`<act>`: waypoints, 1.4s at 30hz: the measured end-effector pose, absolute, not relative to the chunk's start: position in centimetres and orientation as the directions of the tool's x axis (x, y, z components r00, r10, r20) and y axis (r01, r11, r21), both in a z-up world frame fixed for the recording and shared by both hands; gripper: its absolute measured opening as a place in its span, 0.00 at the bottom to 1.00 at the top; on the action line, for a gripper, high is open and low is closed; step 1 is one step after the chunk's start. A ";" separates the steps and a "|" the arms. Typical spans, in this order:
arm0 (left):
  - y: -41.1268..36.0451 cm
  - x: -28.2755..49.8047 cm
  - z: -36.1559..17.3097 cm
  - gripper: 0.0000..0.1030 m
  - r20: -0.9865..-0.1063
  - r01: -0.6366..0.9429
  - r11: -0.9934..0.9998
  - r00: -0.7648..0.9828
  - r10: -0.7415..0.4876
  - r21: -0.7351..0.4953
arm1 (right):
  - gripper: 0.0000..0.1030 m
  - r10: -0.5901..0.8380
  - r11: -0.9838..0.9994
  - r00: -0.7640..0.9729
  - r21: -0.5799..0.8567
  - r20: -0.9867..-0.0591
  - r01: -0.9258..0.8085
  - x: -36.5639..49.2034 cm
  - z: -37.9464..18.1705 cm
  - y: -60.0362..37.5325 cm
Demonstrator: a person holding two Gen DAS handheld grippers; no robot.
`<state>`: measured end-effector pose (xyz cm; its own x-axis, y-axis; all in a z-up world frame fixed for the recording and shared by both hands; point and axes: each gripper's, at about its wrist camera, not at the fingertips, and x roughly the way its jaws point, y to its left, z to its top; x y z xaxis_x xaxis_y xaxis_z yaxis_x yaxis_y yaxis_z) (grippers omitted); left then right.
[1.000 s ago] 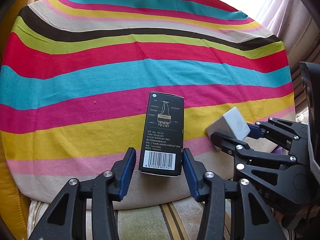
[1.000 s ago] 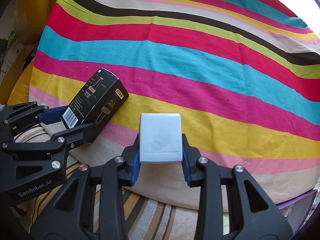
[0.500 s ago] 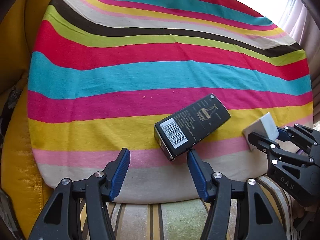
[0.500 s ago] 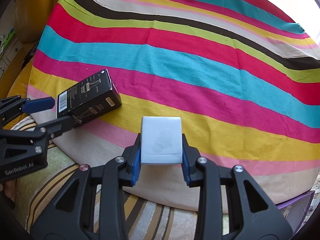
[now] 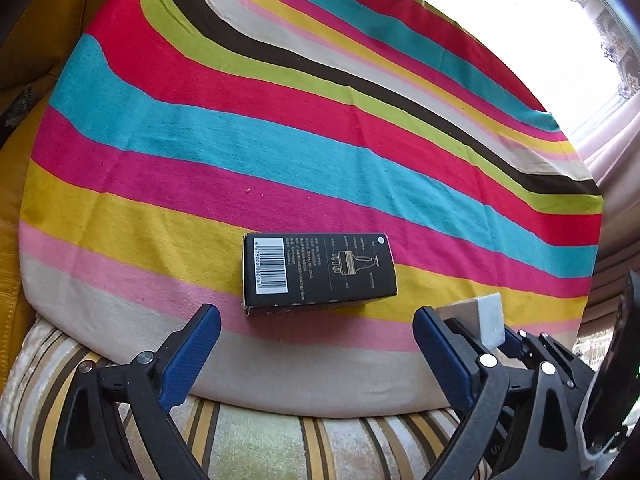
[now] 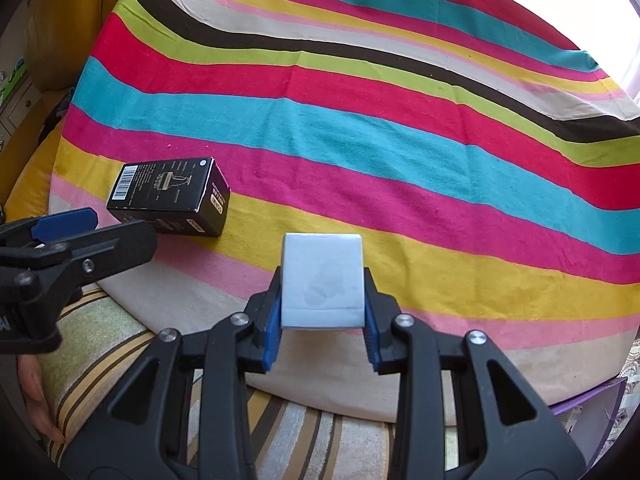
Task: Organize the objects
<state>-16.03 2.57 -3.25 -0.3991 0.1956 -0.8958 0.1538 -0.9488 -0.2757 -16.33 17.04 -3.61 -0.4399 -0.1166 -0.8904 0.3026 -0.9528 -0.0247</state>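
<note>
A black box (image 5: 318, 268) with a barcode lies flat on the striped cloth (image 5: 280, 128), lengthwise left to right. It also shows in the right wrist view (image 6: 168, 196). My left gripper (image 5: 316, 354) is open and empty, just in front of the box, not touching it. It also shows in the right wrist view (image 6: 80, 232). My right gripper (image 6: 322, 320) is shut on a white box (image 6: 322, 282), held above the cloth's near edge. The white box also shows in the left wrist view (image 5: 486, 316).
The striped cloth covers a cushion on a yellow leather seat (image 5: 8, 264). A beige striped cushion (image 5: 280, 444) lies below the cloth's near edge. A purple sheet (image 6: 588, 412) shows at the lower right. Curtains (image 5: 608, 148) hang at the right.
My left gripper has let go of the black box and opened wide. The box turned from pointing away to lying sideways on the cloth. The right gripper kept hold of the white box.
</note>
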 end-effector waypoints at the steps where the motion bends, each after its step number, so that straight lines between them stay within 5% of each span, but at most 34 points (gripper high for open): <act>1: 2.9 -16.4 -3.2 0.95 -0.898 0.171 -0.950 -0.404 0.176 -0.263 | 0.36 -0.114 -0.955 -0.441 -0.023 -0.890 0.295 -16.3 -3.6 17.2; 9: 4.5 -18.4 -4.6 1.00 -0.931 0.226 -0.960 -0.357 0.078 -0.167 | 0.37 -0.108 -0.966 -0.420 -0.005 -0.901 0.258 -16.8 -4.0 18.0; 11: 4.5 -18.5 -5.0 0.97 -0.932 0.220 -0.961 -0.352 0.084 -0.170 | 0.44 -0.115 -0.967 -0.413 0.007 -0.903 0.255 -17.0 -4.2 18.1; 12: 4.5 -18.6 -5.3 0.87 -0.936 0.219 -0.961 -0.342 0.086 -0.168 | 0.47 -0.121 -0.968 -0.412 0.016 -0.903 0.249 -17.0 -4.2 18.3; 17: 4.1 -17.8 -4.8 0.86 -0.928 0.182 -0.967 -0.357 0.103 -0.177 | 0.68 -0.139 -0.976 -0.430 0.051 -0.892 0.210 -16.8 -3.8 19.4; 24: 2.7 -15.9 -3.9 0.86 -0.902 0.124 -0.968 -0.405 0.151 -0.218 | 0.69 -0.123 -0.977 -0.437 0.032 -0.891 0.211 -17.1 -3.5 18.8; 25: 2.6 -15.7 -3.9 0.86 -0.899 0.121 -0.967 -0.409 0.156 -0.223 | 0.68 -0.119 -0.978 -0.438 0.028 -0.891 0.209 -17.3 -3.5 18.7; 29: 2.5 -15.2 -3.6 0.86 -0.890 0.115 -0.966 -0.427 0.162 -0.231 | 0.36 -0.096 -0.974 -0.419 0.000 -0.903 0.225 -17.4 -4.0 18.0; 42: 2.8 -13.9 -2.3 0.86 -0.866 0.081 -0.969 -0.471 0.169 -0.234 | 0.36 -0.048 -0.970 -0.489 -0.077 -0.871 0.231 -14.7 -1.8 17.6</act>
